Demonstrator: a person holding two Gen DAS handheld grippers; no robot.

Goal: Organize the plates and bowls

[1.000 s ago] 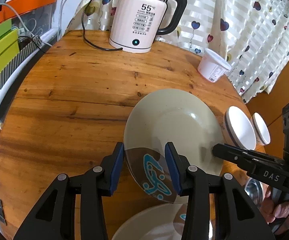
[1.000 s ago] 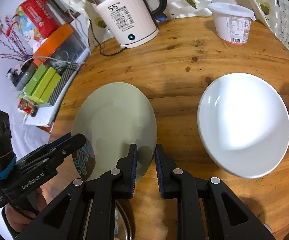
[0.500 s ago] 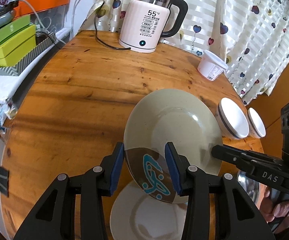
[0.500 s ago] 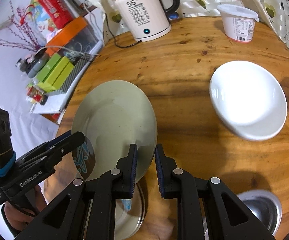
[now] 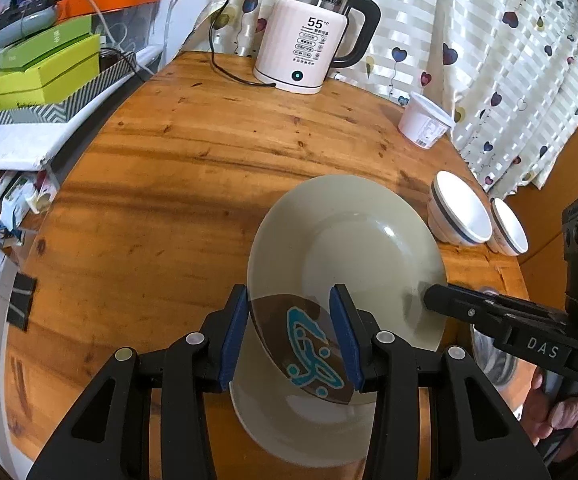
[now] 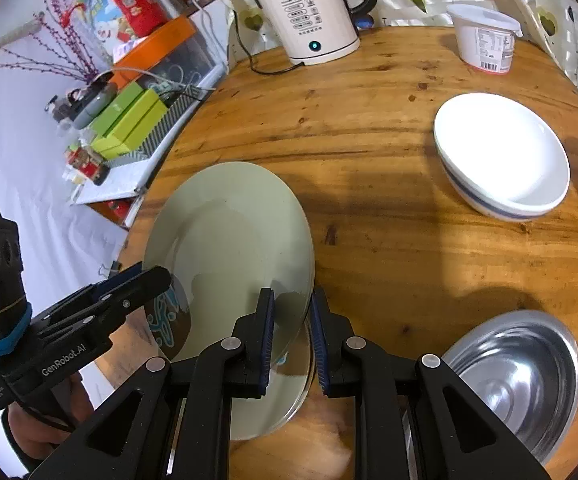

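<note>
1. Worktop (image 5: 161,208): round, wooden, fills most of both views. My estimate is that the task is partway; the crockery lies scattered and one stack is only beginning.

2. Beige plate (image 5: 345,248): centre of the left wrist view, lower left of centre in the right. Glossy, shallow, with a brown patch bearing a teal motif at its near rim. I hold it raised and tilted over a second plate (image 5: 289,424) at the bottom of the left view, so stacking looks imminent but not done.

3. Steel bowl (image 6: 517,376): lower right of the right view, unsorted.

4. White bowl (image 6: 501,156): blue band, right of the right view; a smaller one (image 5: 509,232) beside it, apart, not nested.

5. Left hand-held gripper (image 5: 289,332): clamped across the plate's patterned rim.

6. Right hand-held gripper (image 6: 291,332): nearly closed, pinching the plate's opposite rim.

Left to do: lower the plate, nest the bowls.
</note>
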